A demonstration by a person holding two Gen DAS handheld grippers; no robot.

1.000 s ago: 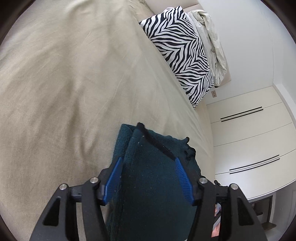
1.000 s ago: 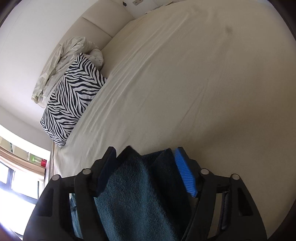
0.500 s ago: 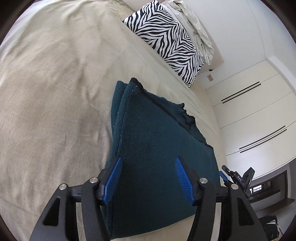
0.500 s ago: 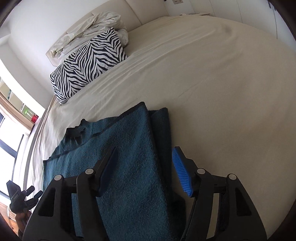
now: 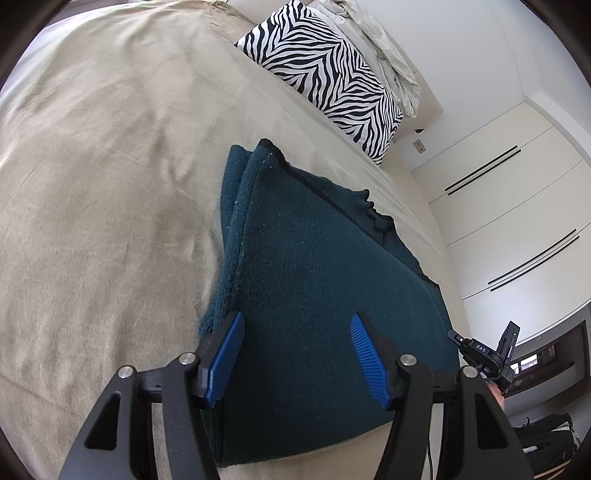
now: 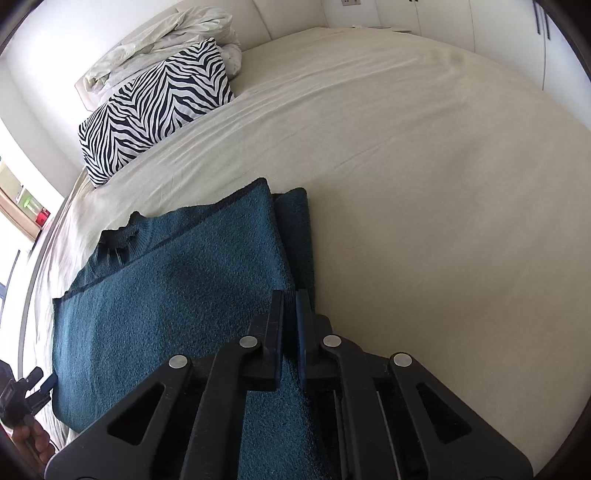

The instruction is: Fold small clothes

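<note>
Sweater [image 5: 314, 295]: dark teal, folded, flat on bed [image 5: 110, 184] near its side edge.
Left tool [image 5: 297, 354]: jaws apart, nothing gripped, over the sweater.
Right tool [image 6: 290, 325]: fully closed, gripping nothing.
Surroundings: zebra pillow [image 6: 155, 107], crumpled duvet [image 6: 159, 44] at headboard.
Left view only: wardrobe doors [image 5: 517, 221].

We see a wide bed [image 6: 424, 155] under a smooth beige sheet, spreading ahead of both grippers. Beyond them, at its head, a zebra-striped pillow [image 6: 155, 107] leans by a crumpled pale duvet [image 6: 159, 40] and a cream headboard [image 6: 288, 14]. White walls and white wardrobe doors [image 5: 517, 206] with dark slot handles close the bright, daylit room.
</note>
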